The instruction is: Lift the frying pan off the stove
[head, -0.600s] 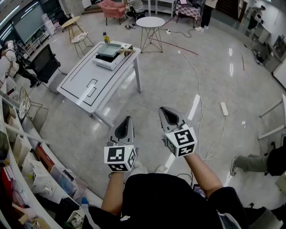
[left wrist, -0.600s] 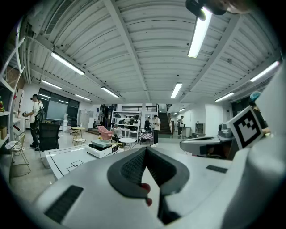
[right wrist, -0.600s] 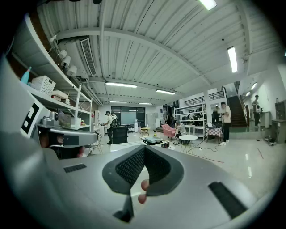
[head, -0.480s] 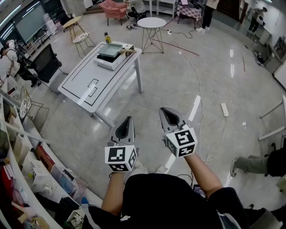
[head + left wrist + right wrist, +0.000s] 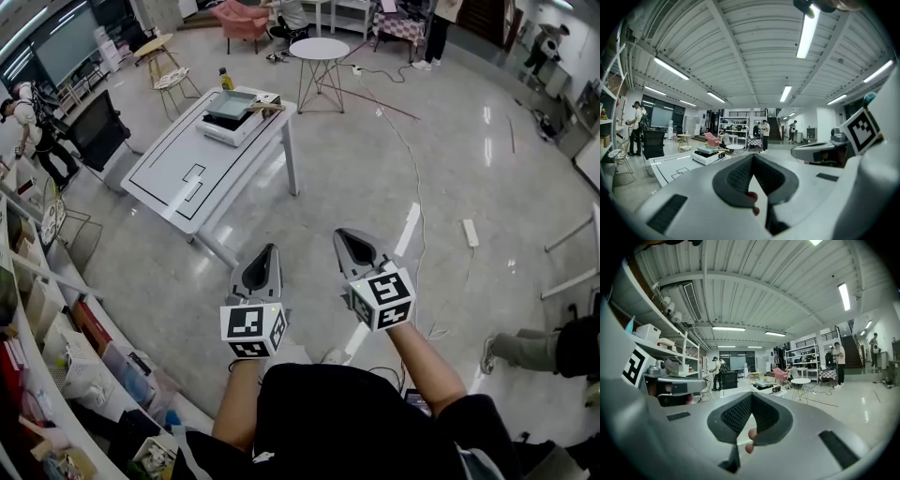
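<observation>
The frying pan (image 5: pixel 230 105), square and pale green with a wooden handle, sits on a white stove (image 5: pixel 223 129) at the far end of a white table (image 5: pixel 192 169). Both grippers hang over the floor, well short of the table. My left gripper (image 5: pixel 271 249) is shut with nothing in it, and so is my right gripper (image 5: pixel 341 234). In the left gripper view the pan (image 5: pixel 707 151) shows small and far past the shut left gripper (image 5: pixel 752 157). The right gripper view shows the pan (image 5: pixel 764 383) far beyond the shut right gripper (image 5: pixel 751 396).
Shelves (image 5: pixel 37 356) with boxes line the left side. A round white table (image 5: pixel 319 47), a pink chair (image 5: pixel 236 17) and stools stand behind the table. A cable and a power strip (image 5: pixel 470 232) lie on the floor at right. Several people are around the room.
The head view has shifted a little and a person at the far left has moved. Both grippers keep the same pose, shut.
</observation>
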`<state>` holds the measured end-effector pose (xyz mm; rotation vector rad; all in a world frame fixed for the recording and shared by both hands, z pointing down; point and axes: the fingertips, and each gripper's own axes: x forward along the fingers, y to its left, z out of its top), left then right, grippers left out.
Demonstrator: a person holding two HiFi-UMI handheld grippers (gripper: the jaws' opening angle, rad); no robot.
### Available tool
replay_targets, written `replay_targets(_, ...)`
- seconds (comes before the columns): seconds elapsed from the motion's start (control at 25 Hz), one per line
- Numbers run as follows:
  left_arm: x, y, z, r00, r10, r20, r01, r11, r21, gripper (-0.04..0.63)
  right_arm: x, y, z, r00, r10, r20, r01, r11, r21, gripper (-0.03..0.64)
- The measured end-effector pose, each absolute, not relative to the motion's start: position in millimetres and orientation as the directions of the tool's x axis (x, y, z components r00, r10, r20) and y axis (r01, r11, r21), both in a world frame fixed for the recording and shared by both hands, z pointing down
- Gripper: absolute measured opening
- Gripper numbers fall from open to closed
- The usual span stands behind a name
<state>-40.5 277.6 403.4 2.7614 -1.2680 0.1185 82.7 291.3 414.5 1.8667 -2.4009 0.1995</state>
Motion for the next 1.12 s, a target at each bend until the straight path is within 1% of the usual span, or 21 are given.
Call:
replay_targets(0.36,-45.6,270.9,404.1,0.622,-0.775,0.115,-0.782,-0.620,0.054,0.009,79.8,281.8,421.9,-0.289,-0.943,0.165,-0.957,0.286,-0.043,-0.003)
replay_targets(0.6,-45.7,251.0,404.8,0.615,-0.781,0.113,-0.788,-0.612,0.058,0.009,82.0,262.5,423.4,-0.295,-0.940,0.170,-0.955,0.294,-0.036,-0.003)
replay_targets(1.12,-34.5,146.2,415.9,0.616,-0.778,0.122,-0.788,-0.611,0.079,0.009,95.2,160.5,434.4,-0.290,-0.938,0.191,-0.956,0.291,-0.022,-0.003)
